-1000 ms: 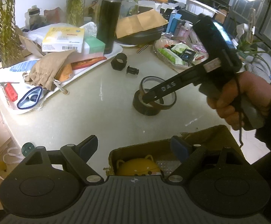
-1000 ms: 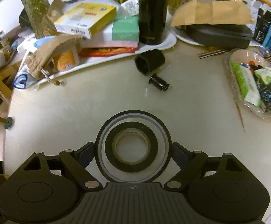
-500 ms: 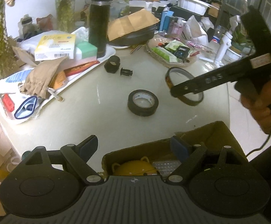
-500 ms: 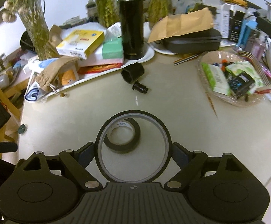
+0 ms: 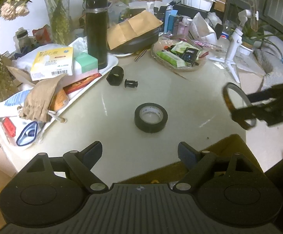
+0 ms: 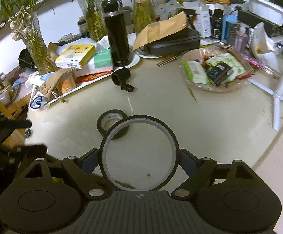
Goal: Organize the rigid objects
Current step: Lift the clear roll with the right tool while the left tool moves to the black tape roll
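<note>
My right gripper [image 6: 139, 156] is shut on a thin amber tape ring [image 6: 110, 136] and holds it in the air over the table's near edge. In the left wrist view the ring [image 5: 227, 99] hangs at the right, above an open cardboard box [image 5: 233, 144]. A black tape roll [image 5: 151, 117] lies flat on the beige table [image 5: 190, 97]; it also shows in the right wrist view [image 6: 110, 119]. A black hex cap [image 5: 115, 76] and a small black cylinder [image 5: 131, 83] lie farther back. My left gripper [image 5: 140, 152] is open and empty above the near edge.
A white tray [image 5: 106, 71] at the left holds boxes, a cloth pouch [image 5: 40, 97] and a tall black flask [image 5: 97, 31]. A glass dish of packets [image 5: 178, 56] stands at the back right. A white tripod [image 5: 233, 58] stands beyond it. Vases of plants line the back.
My right gripper lifted the amber ring off the black roll and carried it right and toward the box. The black roll stays on the table. My left gripper rose and stays open.
</note>
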A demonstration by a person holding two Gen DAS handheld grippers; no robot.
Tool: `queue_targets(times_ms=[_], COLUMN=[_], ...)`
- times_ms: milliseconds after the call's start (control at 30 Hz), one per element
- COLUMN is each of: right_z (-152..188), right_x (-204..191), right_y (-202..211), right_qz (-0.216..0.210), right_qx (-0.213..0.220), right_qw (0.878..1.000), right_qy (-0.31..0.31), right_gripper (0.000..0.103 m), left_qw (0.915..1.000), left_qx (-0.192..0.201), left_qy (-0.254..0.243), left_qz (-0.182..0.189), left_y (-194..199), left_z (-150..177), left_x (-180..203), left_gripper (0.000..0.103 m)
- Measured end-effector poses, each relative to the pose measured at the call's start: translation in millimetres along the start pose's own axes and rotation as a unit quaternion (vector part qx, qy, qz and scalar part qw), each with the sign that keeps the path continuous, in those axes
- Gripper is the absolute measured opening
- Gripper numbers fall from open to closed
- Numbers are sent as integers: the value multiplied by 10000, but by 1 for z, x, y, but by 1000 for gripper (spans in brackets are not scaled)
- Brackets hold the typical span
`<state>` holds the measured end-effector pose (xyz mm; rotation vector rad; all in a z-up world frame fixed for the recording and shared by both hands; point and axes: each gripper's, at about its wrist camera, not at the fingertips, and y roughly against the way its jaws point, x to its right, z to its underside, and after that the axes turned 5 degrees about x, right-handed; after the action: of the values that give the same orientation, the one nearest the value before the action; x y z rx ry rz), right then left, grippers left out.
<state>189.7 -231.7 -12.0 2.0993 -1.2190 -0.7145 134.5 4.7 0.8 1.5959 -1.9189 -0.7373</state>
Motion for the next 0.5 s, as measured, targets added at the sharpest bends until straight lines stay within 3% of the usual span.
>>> queue_targets(times_ms=[500], right_z=[38], right_x=[19], right_y=[25], right_qz=[374], right_qx=[86], right_qw=[9991], right_qy=[-201], right_gripper=[89], left_qw=[9985], left_qx=[-442], left_qy=[-309], left_qz=[28], left_y=[-53], left_z=[-34], left_x=[7], left_gripper=[86])
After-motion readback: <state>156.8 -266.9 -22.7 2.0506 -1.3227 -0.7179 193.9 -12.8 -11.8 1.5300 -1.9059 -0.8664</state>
